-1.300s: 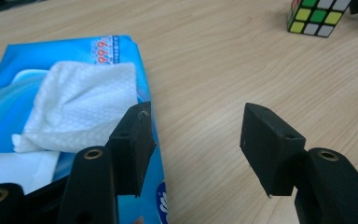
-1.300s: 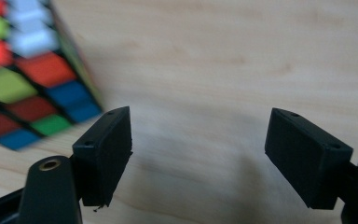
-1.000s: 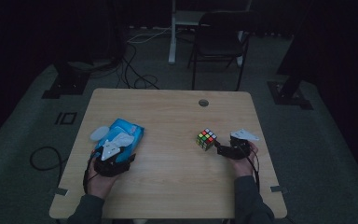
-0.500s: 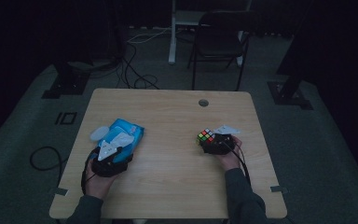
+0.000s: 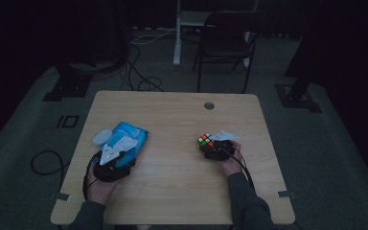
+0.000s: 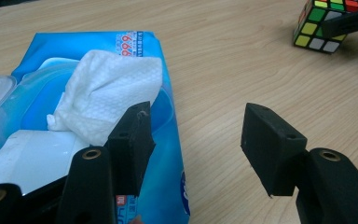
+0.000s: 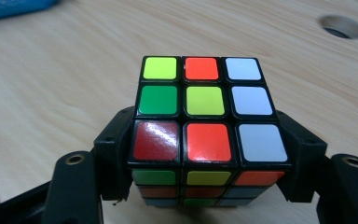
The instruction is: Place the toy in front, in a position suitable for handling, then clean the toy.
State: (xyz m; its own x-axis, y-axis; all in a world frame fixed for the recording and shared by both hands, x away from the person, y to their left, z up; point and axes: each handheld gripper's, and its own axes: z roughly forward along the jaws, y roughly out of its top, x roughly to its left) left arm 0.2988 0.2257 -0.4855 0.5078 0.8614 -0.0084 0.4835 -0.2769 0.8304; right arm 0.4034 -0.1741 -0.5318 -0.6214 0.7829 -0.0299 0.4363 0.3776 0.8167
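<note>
Right tongs have just been closing and now pinch the cube.
You clamp its sides so it lifts squarely off the worktop; left tongs wait spread beside the wipes pack.

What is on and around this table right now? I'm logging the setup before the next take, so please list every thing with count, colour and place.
puzzle cube: one, multicoloured, right part of the table, between the right gripper's jaws.
wet-wipe pack: one, blue, left part of the table, lid flipped open.
wipe: one, white, sticking out of the pack.
table: one, light wood, centre; round cable hole near its far edge.
folding chair: one, dark, behind the table.
cables: several, dark, on the floor behind the table.
left gripper: one, black, jaws open at the pack's near edge.
right gripper: one, black, just closed on the cube.
</note>
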